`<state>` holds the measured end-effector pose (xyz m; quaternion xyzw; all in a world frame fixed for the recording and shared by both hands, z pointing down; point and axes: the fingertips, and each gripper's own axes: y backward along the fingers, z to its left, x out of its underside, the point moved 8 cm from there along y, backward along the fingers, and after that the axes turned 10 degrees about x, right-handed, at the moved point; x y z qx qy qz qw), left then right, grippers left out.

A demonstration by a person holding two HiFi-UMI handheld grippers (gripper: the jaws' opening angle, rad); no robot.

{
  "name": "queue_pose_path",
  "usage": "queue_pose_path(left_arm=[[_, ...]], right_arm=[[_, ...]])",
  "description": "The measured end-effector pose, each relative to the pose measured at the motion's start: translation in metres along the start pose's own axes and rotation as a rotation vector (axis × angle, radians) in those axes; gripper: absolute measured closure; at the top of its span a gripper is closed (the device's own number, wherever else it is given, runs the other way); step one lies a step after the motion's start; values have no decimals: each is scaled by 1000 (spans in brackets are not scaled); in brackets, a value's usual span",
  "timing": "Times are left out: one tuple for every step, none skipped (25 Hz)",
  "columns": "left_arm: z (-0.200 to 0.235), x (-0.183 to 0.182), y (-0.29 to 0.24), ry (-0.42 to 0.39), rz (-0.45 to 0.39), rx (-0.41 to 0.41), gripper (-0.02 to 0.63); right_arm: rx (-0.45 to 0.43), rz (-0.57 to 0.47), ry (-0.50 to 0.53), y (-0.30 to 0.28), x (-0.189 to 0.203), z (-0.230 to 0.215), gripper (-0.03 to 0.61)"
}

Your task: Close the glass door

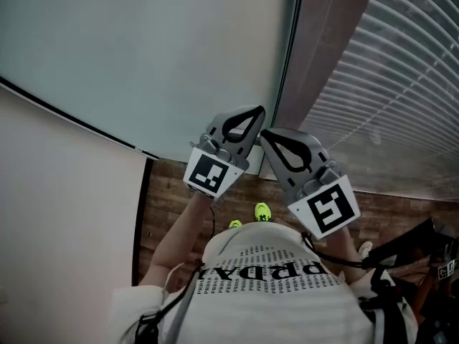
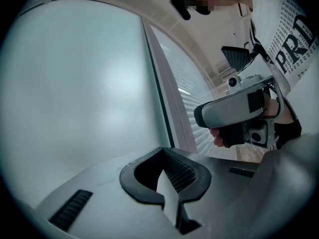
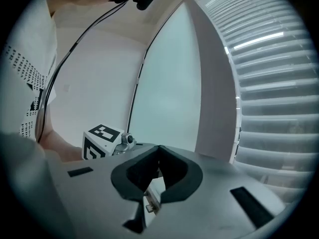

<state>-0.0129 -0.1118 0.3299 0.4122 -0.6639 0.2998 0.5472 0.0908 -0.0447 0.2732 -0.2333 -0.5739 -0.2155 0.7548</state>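
Note:
The glass door (image 1: 143, 49) is a frosted pale-green pane filling the upper left of the head view. Its dark vertical edge (image 1: 287, 56) runs next to a brown frame post (image 1: 326, 41). My left gripper (image 1: 255, 113) is shut, with nothing held, and its tips are close to that edge. My right gripper (image 1: 264, 135) sits just beside and below it, tips together and apparently empty. In the left gripper view my left gripper (image 2: 162, 153) faces the pane (image 2: 79, 93), and the right gripper's body (image 2: 234, 108) shows to the right. The right gripper view puts my right gripper (image 3: 158, 148) before the pane (image 3: 169, 88).
Slatted blinds (image 1: 401, 84) cover the right side beyond the post. A white wall (image 1: 64, 213) stands at the left, over a wooden floor (image 1: 172, 192). The person's shirt and yellow shoes (image 1: 262, 211) are below. Dark equipment (image 1: 423, 256) lies at the lower right.

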Motion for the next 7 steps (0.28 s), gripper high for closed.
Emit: queue_pose_path(left_arm=[[0, -1, 0, 3, -5, -3, 611], [-1, -2, 0, 11, -10, -6, 611], [0, -2, -1, 19, -13, -6, 611], [0, -3, -1, 25, -13, -4, 611], [0, -3, -1, 31, -12, -1, 611], [1, -3, -2, 37, -9, 3, 611], [2, -3, -2, 42, -7, 6, 611]], right_arm=[[-1, 1, 4, 0, 0, 0, 580], [0, 3, 5, 0, 0, -1, 580], [2, 7, 2, -1, 0, -1, 580], [5, 11, -3, -2, 1, -2, 580], [8, 14, -8, -2, 1, -3, 580], [11, 17, -13, -3, 1, -3, 580], [14, 19, -18, -4, 0, -4, 580]])
